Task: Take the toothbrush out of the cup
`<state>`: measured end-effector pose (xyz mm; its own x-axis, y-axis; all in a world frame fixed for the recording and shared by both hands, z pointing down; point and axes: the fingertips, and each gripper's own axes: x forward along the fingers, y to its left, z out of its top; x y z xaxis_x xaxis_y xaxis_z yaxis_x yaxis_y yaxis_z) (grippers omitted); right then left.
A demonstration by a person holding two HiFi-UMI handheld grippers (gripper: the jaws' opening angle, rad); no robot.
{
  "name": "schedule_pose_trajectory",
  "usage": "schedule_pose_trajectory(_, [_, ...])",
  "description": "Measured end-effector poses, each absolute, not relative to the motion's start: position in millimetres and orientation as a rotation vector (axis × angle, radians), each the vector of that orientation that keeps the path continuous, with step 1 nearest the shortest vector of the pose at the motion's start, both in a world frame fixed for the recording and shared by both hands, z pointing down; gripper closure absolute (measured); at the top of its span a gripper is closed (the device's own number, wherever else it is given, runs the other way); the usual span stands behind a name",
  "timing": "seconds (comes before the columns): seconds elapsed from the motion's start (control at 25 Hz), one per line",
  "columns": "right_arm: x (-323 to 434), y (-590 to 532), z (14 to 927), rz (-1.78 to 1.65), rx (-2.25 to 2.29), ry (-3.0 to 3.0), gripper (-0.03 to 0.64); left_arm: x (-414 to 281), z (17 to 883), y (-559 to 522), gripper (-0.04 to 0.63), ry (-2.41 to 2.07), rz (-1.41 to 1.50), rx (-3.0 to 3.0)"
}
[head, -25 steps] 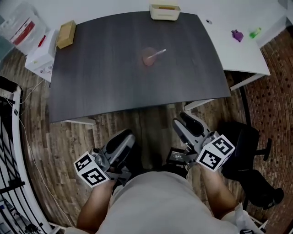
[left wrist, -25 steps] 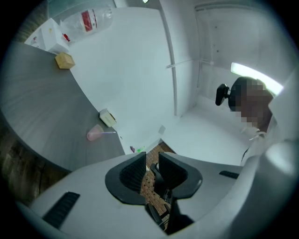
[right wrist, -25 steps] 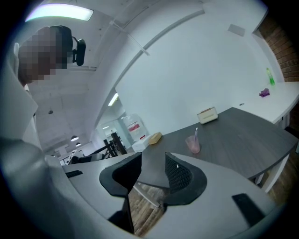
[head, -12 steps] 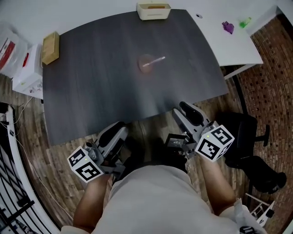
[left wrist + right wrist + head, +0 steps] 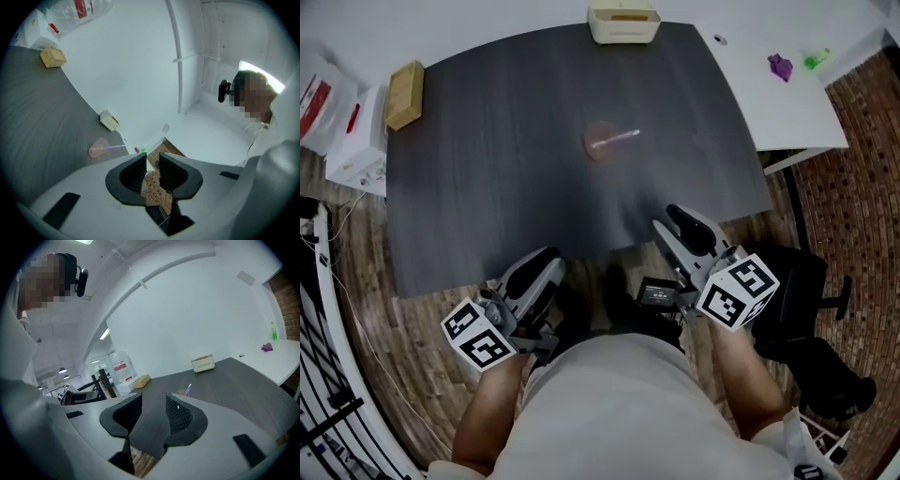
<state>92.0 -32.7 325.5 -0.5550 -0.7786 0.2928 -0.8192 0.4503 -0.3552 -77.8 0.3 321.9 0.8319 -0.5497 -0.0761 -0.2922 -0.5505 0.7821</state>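
Note:
A translucent pink cup (image 5: 599,143) stands near the middle of the dark table (image 5: 487,187), and a toothbrush (image 5: 621,138) leans out of it to the right. The left gripper view shows the cup (image 5: 98,149) and toothbrush (image 5: 113,147) far off. In the right gripper view, the toothbrush (image 5: 189,389) pokes up just behind a jaw. My left gripper (image 5: 539,272) and right gripper (image 5: 673,225) hover close to my body at the table's near edge, far from the cup. Both the left gripper (image 5: 152,159) and the right gripper (image 5: 153,401) stand slightly open with nothing between the jaws.
A cream box (image 5: 623,23) sits at the table's far edge and a wooden block (image 5: 403,82) at its far left corner. To the right, a white table (image 5: 787,103) carries a purple thing (image 5: 781,67) and a green one (image 5: 812,62). A black chair (image 5: 806,281) stands beside my right gripper.
The head view has shifted a little. Both grippers have edged up towards the table's near edge. The cup and toothbrush have not moved.

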Motion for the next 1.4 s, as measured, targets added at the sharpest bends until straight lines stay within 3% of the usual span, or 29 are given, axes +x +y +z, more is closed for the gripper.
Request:
schedule_pose_trajectory(0.48, [112.7,-79.0,353.3,0.732,1.389,-2.539,0.456,-42.6,326.8,-32.9,0.512,-0.629,-0.362,2.208])
schedule_pose_trajectory(1.4, [118.9,-163.6,426.1,0.455,1.146,-2.346,0.456,-27.8,373.0,-84.9,0.512,-0.666,-0.270,2.165])
